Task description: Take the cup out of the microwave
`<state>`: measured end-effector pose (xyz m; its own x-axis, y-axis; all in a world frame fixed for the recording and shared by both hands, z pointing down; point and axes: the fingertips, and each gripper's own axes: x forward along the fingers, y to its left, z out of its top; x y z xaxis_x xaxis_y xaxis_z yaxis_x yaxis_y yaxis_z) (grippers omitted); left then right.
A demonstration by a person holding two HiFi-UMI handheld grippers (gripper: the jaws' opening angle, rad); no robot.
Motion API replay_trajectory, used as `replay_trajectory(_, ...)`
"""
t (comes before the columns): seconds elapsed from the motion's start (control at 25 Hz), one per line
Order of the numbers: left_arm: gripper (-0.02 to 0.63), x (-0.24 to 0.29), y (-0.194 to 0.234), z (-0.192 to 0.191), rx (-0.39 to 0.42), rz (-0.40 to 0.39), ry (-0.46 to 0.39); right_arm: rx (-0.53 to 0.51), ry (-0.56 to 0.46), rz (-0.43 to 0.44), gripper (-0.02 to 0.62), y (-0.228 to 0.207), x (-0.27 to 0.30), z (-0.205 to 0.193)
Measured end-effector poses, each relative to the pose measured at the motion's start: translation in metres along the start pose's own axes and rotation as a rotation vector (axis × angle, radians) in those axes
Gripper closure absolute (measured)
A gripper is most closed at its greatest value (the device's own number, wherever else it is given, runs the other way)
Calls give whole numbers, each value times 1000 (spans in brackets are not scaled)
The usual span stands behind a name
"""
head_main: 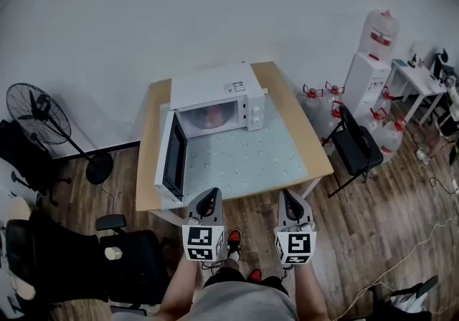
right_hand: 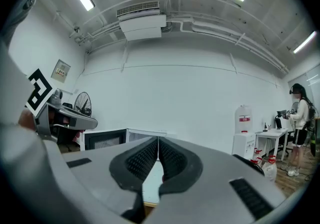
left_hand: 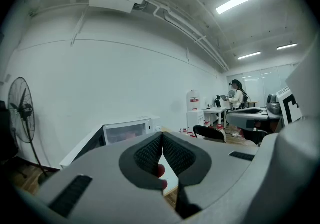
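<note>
Cup point(head_main: 209, 117): a reddish-pink shape inside the white microwave point(head_main: 215, 87), which stands at the far left of the counter point(head_main: 301, 162) with its door point(head_main: 174, 157) swung open toward the near edge. The cup's long axis and facing are too blurred to tell. The label on the microwave's top is too small to read. Left tool point(head_main: 209, 198) and right tool point(head_main: 290, 199) hover at the counter's near edge, jaws pressed together and empty, well apart from the cup.

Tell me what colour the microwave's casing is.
White; the microwave shows best in the head view.
</note>
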<state>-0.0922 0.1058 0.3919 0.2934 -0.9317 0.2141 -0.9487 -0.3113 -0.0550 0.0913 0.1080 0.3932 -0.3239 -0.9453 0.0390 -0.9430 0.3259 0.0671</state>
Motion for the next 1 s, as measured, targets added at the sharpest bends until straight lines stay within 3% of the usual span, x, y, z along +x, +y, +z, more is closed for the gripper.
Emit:
replay_trajectory(0.6, 583, 90, 70, -10, -27, 79, 77, 25, 38, 96, 574, 0, 132, -17)
replay_trajectory(1.0, 583, 149, 122, -21, -60, 120, 122, 22, 82, 184, 574, 25, 225, -31)
